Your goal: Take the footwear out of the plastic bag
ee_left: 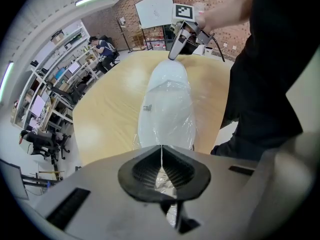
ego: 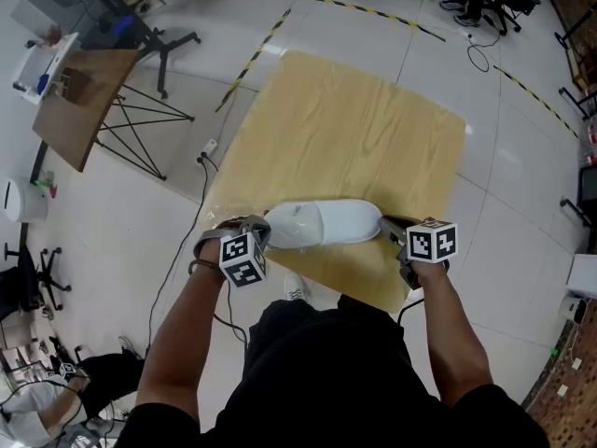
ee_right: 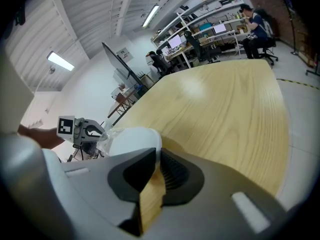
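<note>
**Pale wood, one bagged shoe, two grippers**

One surface [ego: 354, 119] of light, straight-grained wood, flat and rectangular, stretches away ahead of both grippers. On it lies one plastic bag [ee_left: 167, 99] of thin, clear, crinkled film. It is long and rounded and stretches from one gripper to the other.

Inside the bag shows one piece of footwear [ee_right: 135, 136], white, smooth and matt, with a rounded end. Whether a second piece sits in there cannot be told.

The left gripper [ee_left: 161, 156] is clenched, its ribbed black pads pressed together on a fold of the bag's film at the end nearest it. The right gripper [ee_right: 156, 156] is at the bag's opposite end with its jaws a little apart. Bare wood shows through the wedge-shaped gap, and the footwear's white end lies just past its tips, toward its left.

Two marker cubes [ego: 433, 241], white with black squares, ride one on each gripper.
</note>
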